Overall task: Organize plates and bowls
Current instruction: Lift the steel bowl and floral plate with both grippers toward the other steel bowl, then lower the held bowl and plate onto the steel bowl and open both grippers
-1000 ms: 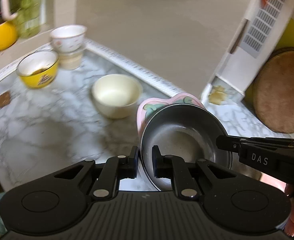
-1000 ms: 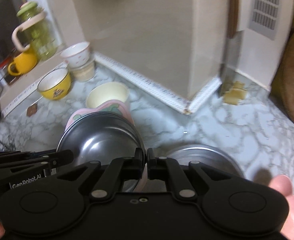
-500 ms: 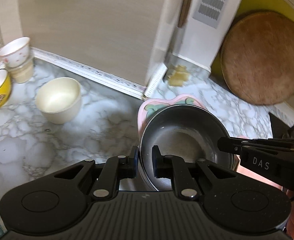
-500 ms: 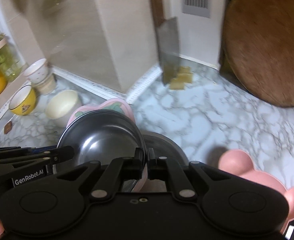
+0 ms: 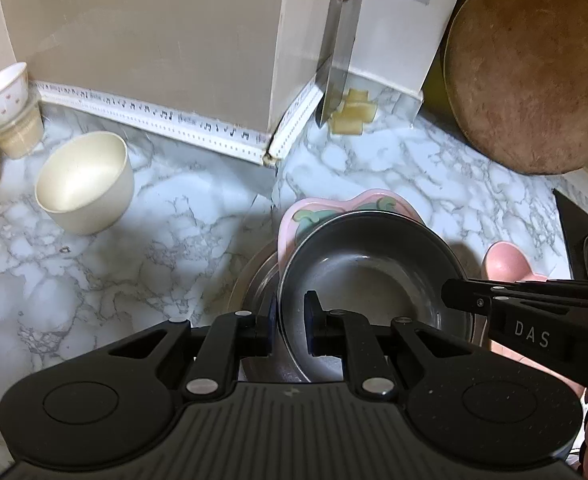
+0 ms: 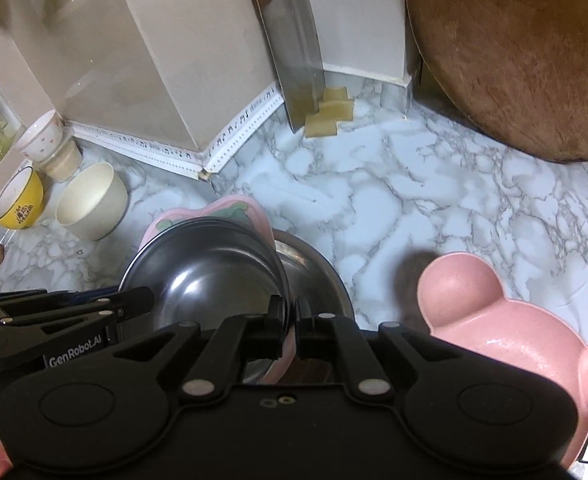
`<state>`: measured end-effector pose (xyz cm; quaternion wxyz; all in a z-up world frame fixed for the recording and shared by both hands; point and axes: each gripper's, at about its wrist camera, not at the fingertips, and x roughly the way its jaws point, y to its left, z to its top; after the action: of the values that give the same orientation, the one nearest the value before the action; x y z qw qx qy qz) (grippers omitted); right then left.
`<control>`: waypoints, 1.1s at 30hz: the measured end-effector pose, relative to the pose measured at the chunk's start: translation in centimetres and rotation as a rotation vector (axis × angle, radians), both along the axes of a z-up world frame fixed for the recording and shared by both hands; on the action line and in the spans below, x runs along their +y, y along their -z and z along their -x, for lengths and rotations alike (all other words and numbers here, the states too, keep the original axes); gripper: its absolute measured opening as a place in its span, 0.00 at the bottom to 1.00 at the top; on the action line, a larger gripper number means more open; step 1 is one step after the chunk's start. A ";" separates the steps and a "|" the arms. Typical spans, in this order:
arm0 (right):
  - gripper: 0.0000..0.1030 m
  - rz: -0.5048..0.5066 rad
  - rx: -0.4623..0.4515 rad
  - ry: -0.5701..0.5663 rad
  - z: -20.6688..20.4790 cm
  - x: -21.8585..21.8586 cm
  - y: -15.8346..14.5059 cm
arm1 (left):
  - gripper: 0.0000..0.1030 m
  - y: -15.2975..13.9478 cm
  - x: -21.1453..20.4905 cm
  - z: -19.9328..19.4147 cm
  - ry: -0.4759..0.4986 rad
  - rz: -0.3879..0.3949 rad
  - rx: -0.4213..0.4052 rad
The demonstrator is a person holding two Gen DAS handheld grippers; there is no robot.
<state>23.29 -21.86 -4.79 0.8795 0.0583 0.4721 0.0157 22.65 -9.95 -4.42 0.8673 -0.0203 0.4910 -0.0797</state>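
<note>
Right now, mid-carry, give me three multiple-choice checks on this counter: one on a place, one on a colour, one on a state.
1. Where does the cleaver stand?
A. leaning at the wall by the sponges
B. flat on the counter
C. inside the cream bowl

2. What colour is the bear-shaped plate?
A. yellow
B. pink
C. white

3. How is the steel bowl held?
A. resting free on the counter
B. by the left gripper alone
C. rim pinched by both, with the right gripper

Answers: 1 A, its blade is upright against the wall; 2 B, plainly pink in the right wrist view; 3 C, each gripper's fingers close on the rim.
</note>
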 end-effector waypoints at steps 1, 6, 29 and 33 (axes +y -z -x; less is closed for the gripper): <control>0.07 0.000 0.006 0.001 -0.1 0.0 0.2 | 0.13 0.3 -0.1 -0.1 0.003 -0.007 0.006; 0.07 0.001 0.021 0.001 -0.6 -0.1 0.9 | 0.13 1.1 -0.3 -0.3 0.004 -0.022 0.010; 0.14 -0.014 0.036 0.007 -1.4 -0.4 1.9 | 0.13 2.1 -0.1 -0.9 0.019 -0.018 0.013; 0.17 -0.001 0.026 0.005 -1.2 -0.2 1.5 | 0.13 1.7 0.0 -0.7 0.023 -0.021 -0.002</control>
<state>24.45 -22.06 -6.27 0.8733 0.0603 0.4832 0.0130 23.36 -9.92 -6.12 0.8670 -0.0051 0.4911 -0.0845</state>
